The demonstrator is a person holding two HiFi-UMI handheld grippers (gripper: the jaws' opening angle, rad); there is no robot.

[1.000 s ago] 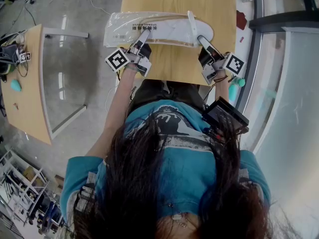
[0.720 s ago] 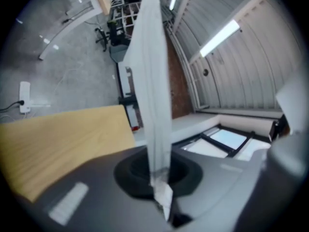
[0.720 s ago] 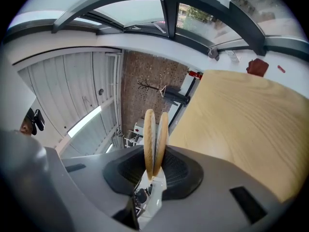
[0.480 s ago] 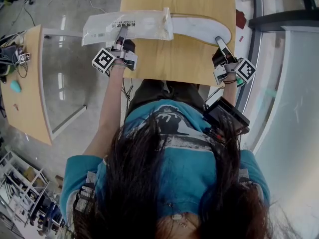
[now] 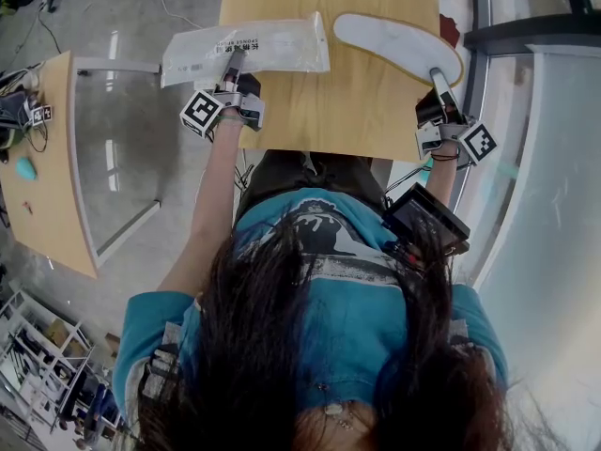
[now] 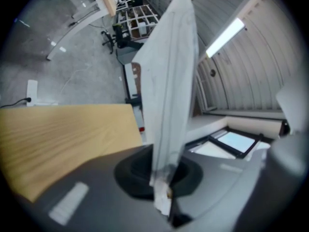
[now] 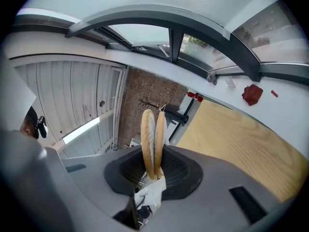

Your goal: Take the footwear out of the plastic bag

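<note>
Slippers are out of the bag

I count one plastic bag [image 5: 246, 47] and two flat slippers [image 5: 394, 45], pressed together, over the worktop [image 5: 329, 111]. The slippers are right of the bag, clear of it. My left tool [image 5: 232, 66] is clenched on the bag; my right tool [image 5: 438, 77] pinches both slippers. I think only letting go is left.

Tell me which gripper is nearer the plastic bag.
Left. The left gripper is clamped on the plastic bag's near edge. The right gripper is across the table to the bag's right, apart from it, gripping the flat slippers.
</note>
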